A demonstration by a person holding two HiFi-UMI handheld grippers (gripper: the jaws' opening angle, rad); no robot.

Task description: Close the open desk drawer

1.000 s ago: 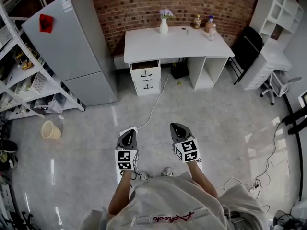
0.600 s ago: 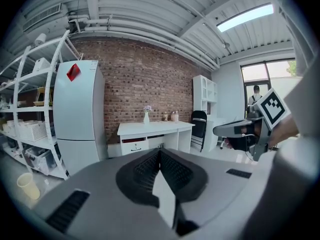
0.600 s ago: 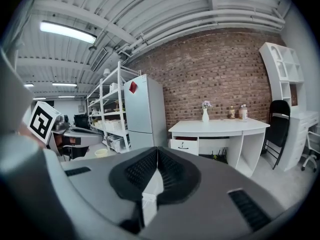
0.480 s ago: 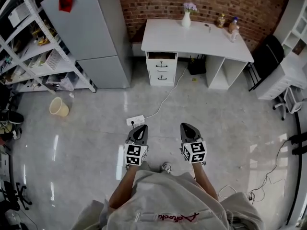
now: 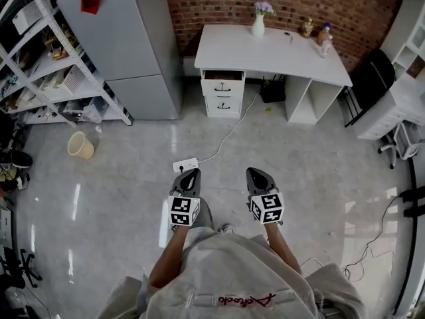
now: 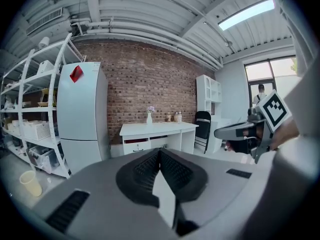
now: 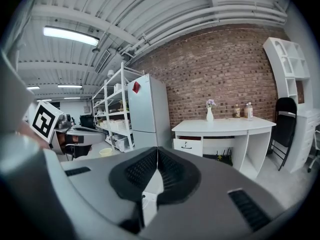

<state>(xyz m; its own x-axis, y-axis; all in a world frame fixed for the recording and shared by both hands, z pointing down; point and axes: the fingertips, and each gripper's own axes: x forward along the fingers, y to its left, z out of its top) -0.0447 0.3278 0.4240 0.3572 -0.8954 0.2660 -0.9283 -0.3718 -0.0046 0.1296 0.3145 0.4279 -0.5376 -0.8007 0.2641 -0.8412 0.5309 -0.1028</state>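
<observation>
White laminate desk (image 5: 265, 48) stands well ahead of both grippers' fingertips, against a rough red brick wall (image 5: 212, 2). Its top drawer (image 5: 222, 76), a shallow box, juts out; I cannot tell what is in it. Left gripper (image 5: 190, 173) and right gripper (image 5: 255, 173) have ribbed black pads pressed together, with nothing between. A round cream bucket (image 5: 81, 145) sits far left of the left fingers.

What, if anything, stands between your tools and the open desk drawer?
Nothing upright: bare floor separates the left tool and right tool from the open drawer. Only a power strip and its cable lie flat along the way.
</observation>
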